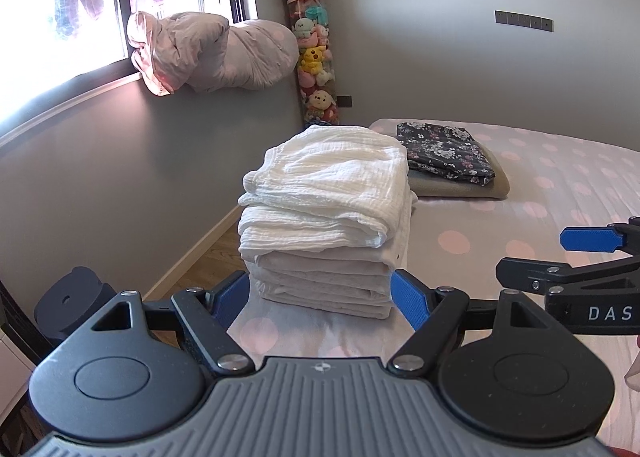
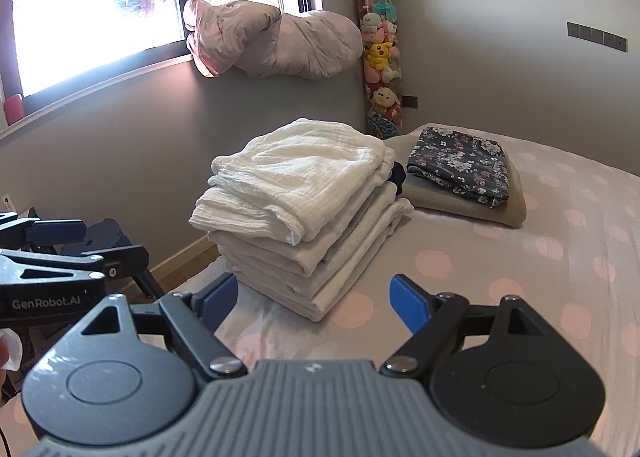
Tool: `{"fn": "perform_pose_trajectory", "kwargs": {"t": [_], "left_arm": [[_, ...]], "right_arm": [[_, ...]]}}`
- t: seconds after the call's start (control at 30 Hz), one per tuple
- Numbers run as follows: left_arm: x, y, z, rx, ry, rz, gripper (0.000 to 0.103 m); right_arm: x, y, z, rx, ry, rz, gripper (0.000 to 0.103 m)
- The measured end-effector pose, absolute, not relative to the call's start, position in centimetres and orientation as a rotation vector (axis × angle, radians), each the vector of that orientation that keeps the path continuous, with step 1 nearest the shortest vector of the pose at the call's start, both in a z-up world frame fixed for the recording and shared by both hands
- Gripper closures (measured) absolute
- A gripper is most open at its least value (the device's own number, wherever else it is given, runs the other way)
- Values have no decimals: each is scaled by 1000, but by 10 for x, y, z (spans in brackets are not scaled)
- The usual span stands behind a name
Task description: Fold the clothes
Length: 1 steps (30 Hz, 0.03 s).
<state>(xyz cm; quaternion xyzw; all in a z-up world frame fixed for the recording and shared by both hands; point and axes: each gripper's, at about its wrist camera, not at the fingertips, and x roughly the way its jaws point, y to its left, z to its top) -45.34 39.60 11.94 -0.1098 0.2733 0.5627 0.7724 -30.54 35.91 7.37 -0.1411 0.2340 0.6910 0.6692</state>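
A tall stack of folded white clothes (image 1: 324,217) (image 2: 304,209) stands at the near left corner of the bed. In the left wrist view my left gripper (image 1: 320,297) is open just short of the stack's base, its blue pads (image 1: 230,295) standing wider than the stack and holding nothing. In the right wrist view my right gripper (image 2: 314,297) is open too, in front of the stack's near corner and apart from it. Each gripper shows in the other's view: the right gripper (image 1: 536,255) over the sheet at the right, the left gripper (image 2: 92,243) at the left beyond the bed's edge.
Behind the stack a dark floral cloth (image 1: 444,153) (image 2: 460,165) lies folded on a beige one (image 1: 460,187). The bed (image 1: 520,225) has a pink-dotted sheet. Wooden floor and a dark stool (image 1: 76,297) lie to the left, with a rolled quilt (image 1: 212,53) on the sill.
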Motion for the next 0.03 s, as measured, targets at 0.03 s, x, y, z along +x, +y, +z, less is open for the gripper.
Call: {"fn": "perform_pose_trajectory", "kwargs": {"t": [0.03], "left_arm": [[-454,396,119,-240,592,1218,26]], "right_arm": [[-304,358,73,-314,530,1557,17]]}}
